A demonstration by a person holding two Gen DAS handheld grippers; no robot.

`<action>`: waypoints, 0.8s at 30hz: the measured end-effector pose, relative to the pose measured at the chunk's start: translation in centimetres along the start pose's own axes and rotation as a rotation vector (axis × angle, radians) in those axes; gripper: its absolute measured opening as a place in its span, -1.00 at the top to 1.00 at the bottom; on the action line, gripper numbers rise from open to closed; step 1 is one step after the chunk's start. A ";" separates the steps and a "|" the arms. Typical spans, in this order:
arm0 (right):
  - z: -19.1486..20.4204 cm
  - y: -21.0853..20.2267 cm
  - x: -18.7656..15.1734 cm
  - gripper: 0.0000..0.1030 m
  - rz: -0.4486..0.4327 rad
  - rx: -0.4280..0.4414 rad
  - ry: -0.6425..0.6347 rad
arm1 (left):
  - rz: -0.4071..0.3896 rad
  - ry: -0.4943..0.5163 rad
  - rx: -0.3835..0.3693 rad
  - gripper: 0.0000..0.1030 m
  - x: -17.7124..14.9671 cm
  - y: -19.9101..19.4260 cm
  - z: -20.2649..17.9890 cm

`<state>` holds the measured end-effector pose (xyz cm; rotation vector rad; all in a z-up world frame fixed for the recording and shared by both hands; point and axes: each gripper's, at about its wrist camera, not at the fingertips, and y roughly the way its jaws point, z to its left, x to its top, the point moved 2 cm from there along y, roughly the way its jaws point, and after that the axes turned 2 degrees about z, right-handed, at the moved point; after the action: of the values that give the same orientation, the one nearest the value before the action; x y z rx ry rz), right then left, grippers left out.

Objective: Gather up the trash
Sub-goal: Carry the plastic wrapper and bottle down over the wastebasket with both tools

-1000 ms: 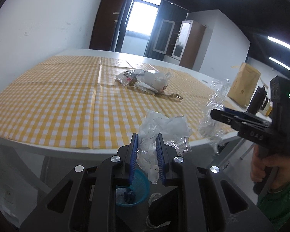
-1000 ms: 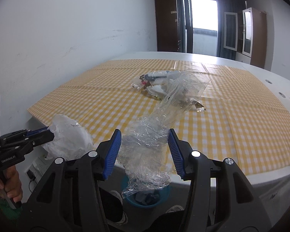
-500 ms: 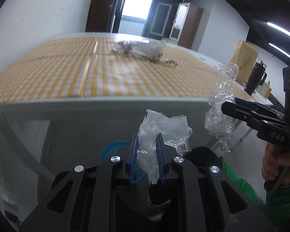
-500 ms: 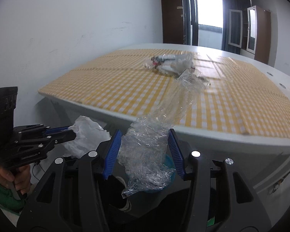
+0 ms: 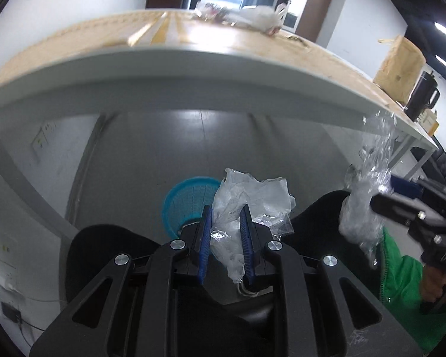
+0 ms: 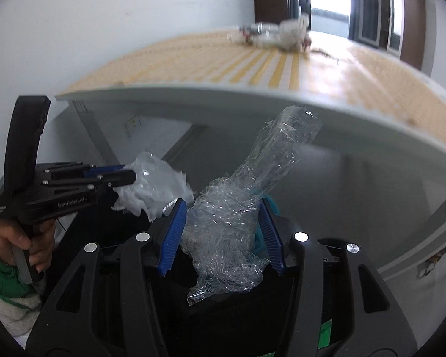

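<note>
My left gripper point(image 5: 224, 220) is shut on a crumpled whitish plastic bag point(image 5: 252, 199), held below the table edge above a blue mesh bin point(image 5: 187, 199) on the floor. It also shows in the right wrist view point(image 6: 125, 175) with the bag point(image 6: 154, 190). My right gripper point(image 6: 220, 220) is shut on a long crumpled clear plastic wrap point(image 6: 252, 184); the same wrap shows at the right of the left wrist view point(image 5: 368, 184). More trash point(image 6: 276, 34) lies in a pile on the yellow checked tablecloth point(image 6: 223, 65).
The white table edge point(image 5: 193, 59) runs overhead across both views, with grey table legs point(image 6: 101, 139) beneath. A brown paper bag point(image 5: 398, 62) and a dark mug point(image 5: 422, 95) stand at the far right. Black chair seats point(image 5: 98, 255) sit below the grippers.
Both grippers have dropped from above the tabletop to below its edge, still holding their plastic. The blue bin has come into fuller view under the left gripper.
</note>
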<state>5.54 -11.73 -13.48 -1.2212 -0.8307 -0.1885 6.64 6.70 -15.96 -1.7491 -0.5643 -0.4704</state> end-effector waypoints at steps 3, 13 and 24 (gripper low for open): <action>-0.4 2.2 -0.6 0.08 0.040 0.009 0.019 | 0.021 -0.016 -0.003 0.65 0.1 1.3 0.7; -2.1 10.0 -1.7 0.09 0.167 0.023 0.090 | 0.102 -0.069 0.030 0.65 0.5 6.0 2.5; -4.8 18.4 -2.2 0.08 0.268 0.036 0.175 | 0.213 -0.148 0.056 0.65 1.4 13.6 4.8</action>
<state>16.25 -9.82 -29.19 -1.2496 -0.5111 -0.0614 15.96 8.77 -26.83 -1.7758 -0.4834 -0.1752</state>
